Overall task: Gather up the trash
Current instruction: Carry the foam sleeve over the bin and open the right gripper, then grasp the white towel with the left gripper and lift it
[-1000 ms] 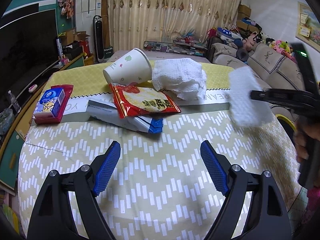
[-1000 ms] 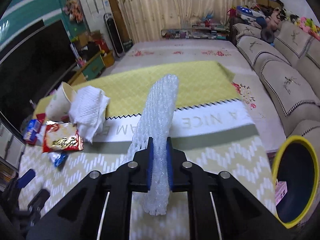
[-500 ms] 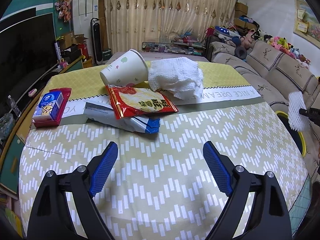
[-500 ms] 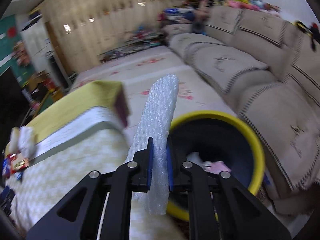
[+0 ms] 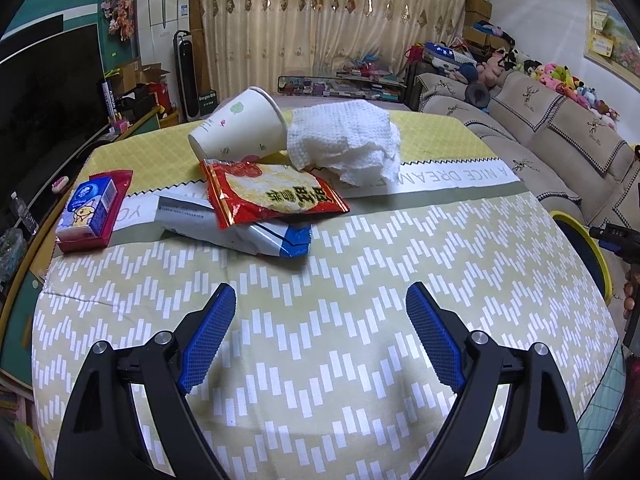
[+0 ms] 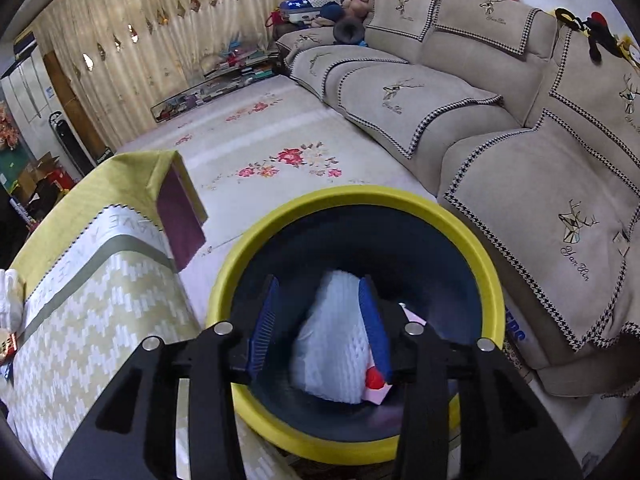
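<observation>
Right wrist view, right gripper (image 6: 320,320) fingers just opening, foam net (image 6: 332,344) inside yellow-rimmed bin (image 6: 490,272)

Patterned table (image 5: 360,264) bears paper cup (image 5: 240,128), towel (image 5: 348,144), wrappers (image 5: 272,196), tissue pack (image 5: 90,208).

From my left camera, the yellow-rimmed bin (image 5: 600,264) at three o'clock is mostly hidden behind the table (image 5: 360,280) edge, and the right gripper (image 5: 614,238) there is cut by the frame. The white-blue wrapper (image 5: 256,236) lies half covered by the red snack bag (image 5: 272,196). In my right camera the foam net (image 6: 336,344) looks blurred; I cannot tell if it touches a pad. A pink thing (image 6: 378,394) under it is unclear.
</observation>
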The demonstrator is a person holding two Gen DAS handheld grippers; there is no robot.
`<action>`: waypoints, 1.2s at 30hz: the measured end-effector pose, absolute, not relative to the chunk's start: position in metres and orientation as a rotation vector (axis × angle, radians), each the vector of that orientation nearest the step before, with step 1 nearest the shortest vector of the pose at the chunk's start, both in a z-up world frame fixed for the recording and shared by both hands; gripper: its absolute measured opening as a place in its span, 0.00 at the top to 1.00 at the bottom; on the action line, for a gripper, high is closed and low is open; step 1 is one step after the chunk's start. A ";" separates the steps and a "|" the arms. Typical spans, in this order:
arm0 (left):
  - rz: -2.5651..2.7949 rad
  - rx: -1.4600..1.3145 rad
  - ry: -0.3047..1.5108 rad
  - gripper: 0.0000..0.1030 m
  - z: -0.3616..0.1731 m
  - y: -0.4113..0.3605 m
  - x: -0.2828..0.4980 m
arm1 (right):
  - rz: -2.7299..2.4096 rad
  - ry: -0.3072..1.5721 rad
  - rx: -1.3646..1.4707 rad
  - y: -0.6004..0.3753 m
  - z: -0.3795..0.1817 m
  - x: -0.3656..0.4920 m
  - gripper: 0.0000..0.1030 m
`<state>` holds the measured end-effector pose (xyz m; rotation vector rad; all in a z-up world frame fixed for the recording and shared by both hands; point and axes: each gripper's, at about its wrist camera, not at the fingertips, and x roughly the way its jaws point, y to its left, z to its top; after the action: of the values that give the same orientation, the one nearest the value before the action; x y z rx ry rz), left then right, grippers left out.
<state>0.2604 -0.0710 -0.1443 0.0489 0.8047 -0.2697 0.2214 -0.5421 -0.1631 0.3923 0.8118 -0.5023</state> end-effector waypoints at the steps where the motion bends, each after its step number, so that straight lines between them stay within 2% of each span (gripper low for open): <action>1: -0.276 0.045 0.810 0.17 -0.145 -0.071 0.261 | -0.492 0.807 0.389 -0.539 -0.162 0.221 0.58; 11: -0.273 0.036 0.838 0.17 -0.131 -0.072 0.267 | -0.333 0.750 0.335 -0.475 -0.136 0.207 0.51; 19: -0.283 0.092 0.839 0.18 -0.099 -0.087 0.300 | -0.211 0.740 0.264 -0.422 -0.142 0.204 0.48; 24: -0.312 0.118 0.873 0.33 -0.097 -0.107 0.339 | -0.185 0.755 0.275 -0.414 -0.148 0.208 0.48; 29: -0.324 0.118 0.913 0.33 -0.105 -0.125 0.384 | -0.193 0.777 0.284 -0.415 -0.152 0.210 0.48; 36: -0.342 0.125 0.961 0.55 -0.119 -0.139 0.414 | -0.184 0.801 0.307 -0.419 -0.157 0.214 0.48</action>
<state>0.4142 -0.1388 -0.1194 0.1254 0.9612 -0.3415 0.2136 -0.4189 -0.1568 0.3073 0.8010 -0.1840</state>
